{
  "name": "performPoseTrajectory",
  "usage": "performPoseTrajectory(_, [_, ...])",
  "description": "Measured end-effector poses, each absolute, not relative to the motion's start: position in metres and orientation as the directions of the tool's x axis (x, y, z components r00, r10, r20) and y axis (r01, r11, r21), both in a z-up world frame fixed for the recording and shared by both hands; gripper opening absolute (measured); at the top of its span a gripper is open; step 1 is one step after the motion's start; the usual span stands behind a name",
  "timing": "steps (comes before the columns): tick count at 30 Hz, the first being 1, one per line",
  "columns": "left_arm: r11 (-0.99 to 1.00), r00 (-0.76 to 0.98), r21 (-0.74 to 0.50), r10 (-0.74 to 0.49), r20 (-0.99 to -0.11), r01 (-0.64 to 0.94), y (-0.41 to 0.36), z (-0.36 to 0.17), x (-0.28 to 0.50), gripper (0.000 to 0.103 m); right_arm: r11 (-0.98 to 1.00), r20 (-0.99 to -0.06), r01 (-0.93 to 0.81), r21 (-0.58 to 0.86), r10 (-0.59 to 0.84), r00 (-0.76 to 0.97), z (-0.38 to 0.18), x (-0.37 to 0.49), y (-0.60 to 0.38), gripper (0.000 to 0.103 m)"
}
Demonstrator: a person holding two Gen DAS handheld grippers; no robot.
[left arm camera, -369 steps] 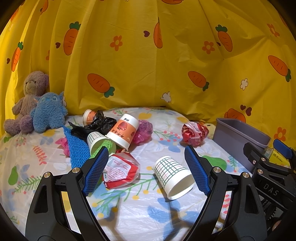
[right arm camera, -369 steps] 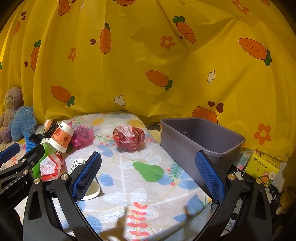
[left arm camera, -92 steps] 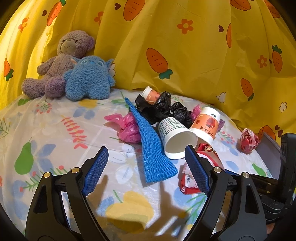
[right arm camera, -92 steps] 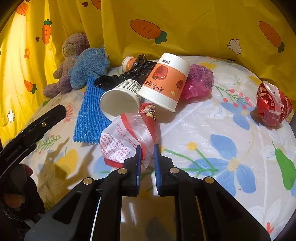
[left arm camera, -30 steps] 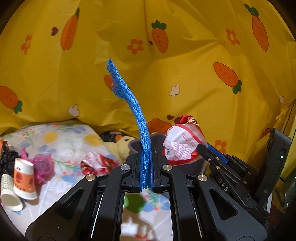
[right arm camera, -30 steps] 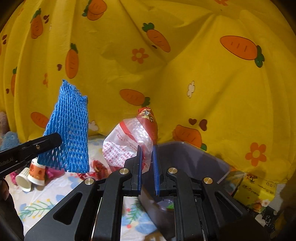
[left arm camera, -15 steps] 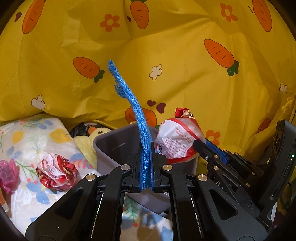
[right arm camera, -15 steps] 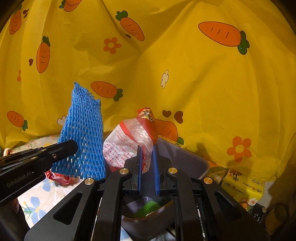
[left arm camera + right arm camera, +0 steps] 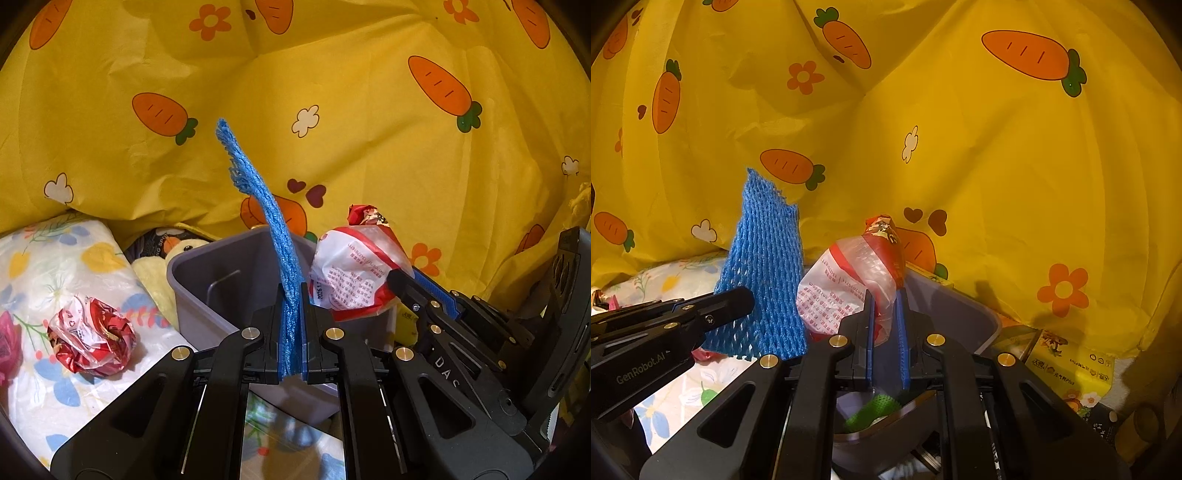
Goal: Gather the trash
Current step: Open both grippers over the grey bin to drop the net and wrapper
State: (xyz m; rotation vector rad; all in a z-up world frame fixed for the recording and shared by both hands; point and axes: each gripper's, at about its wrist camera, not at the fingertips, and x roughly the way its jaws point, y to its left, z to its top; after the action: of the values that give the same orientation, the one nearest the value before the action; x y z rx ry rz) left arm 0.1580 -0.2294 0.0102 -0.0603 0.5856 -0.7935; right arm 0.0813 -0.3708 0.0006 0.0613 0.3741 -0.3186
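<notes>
My left gripper (image 9: 291, 291) is shut on a blue foam net (image 9: 258, 206), which stands up edge-on over the near rim of the grey bin (image 9: 207, 280). My right gripper (image 9: 885, 295) is shut on a red-and-white plastic wrapper (image 9: 846, 284) held above the same bin (image 9: 960, 314). From the right wrist the net (image 9: 764, 269) hangs flat just left of the wrapper, pinched by the left gripper (image 9: 738, 295). From the left wrist the wrapper (image 9: 351, 277) and the right gripper (image 9: 406, 275) sit over the bin's right side. Something green (image 9: 875, 410) lies inside the bin.
A crumpled red-and-white wrapper (image 9: 90, 341) lies on the flowered cloth (image 9: 55, 266) left of the bin. A yellow duck toy (image 9: 162, 266) sits behind the bin's left corner. Yellow carrot-print fabric (image 9: 332, 110) closes the back. A yellow carton (image 9: 1067, 365) stands right of the bin.
Both grippers have swung right and sunk a little with their loads; the bin has grown larger and come under them, and the paper cups have left the left wrist view.
</notes>
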Motion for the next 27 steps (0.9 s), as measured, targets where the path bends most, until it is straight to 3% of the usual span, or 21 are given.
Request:
performPoseTrajectory(15, [0.668,0.474,-0.298,-0.714,-0.515,0.682,-0.242,-0.010,0.164,0.008,0.943,-0.384,0.333,0.012,-0.303,0.872,-0.007,0.085,-0.376,0.012])
performPoseTrajectory(16, [0.664,0.468,-0.300,-0.716,-0.518,0.685,-0.243,-0.011,0.164,0.011,0.943,-0.382,0.333,0.015,-0.303,0.873,-0.007,0.085,-0.376,0.013])
performPoseTrajectory(17, [0.670,0.474,-0.296,-0.711,-0.520,0.681,-0.242,-0.011,0.164,0.025,0.942,-0.382,0.336,0.017,-0.304,0.873,-0.008,0.085,-0.377,0.015])
performPoseTrajectory(18, [0.679,0.485,-0.295,-0.706,-0.516,0.673,-0.240,-0.011,0.164,0.046,0.942,-0.384,0.336,0.023,-0.302,0.873,-0.008,0.085,-0.378,0.018])
performPoseTrajectory(20, [0.702,0.521,-0.307,-0.694,-0.497,0.643,-0.230,-0.011,0.164,0.075,0.941,-0.383,0.336,0.038,-0.297,0.875,-0.009,0.084,-0.380,0.037])
performPoseTrajectory(21, [0.715,0.542,-0.313,-0.686,-0.486,0.625,-0.223,-0.011,0.164,0.082,0.942,-0.380,0.333,0.041,-0.293,0.877,-0.010,0.083,-0.381,0.039])
performPoseTrajectory(27, [0.753,0.593,-0.335,-0.654,-0.469,0.566,-0.197,-0.010,0.163,0.086,0.947,-0.376,0.317,0.058,-0.274,0.885,-0.010,0.080,-0.378,0.045])
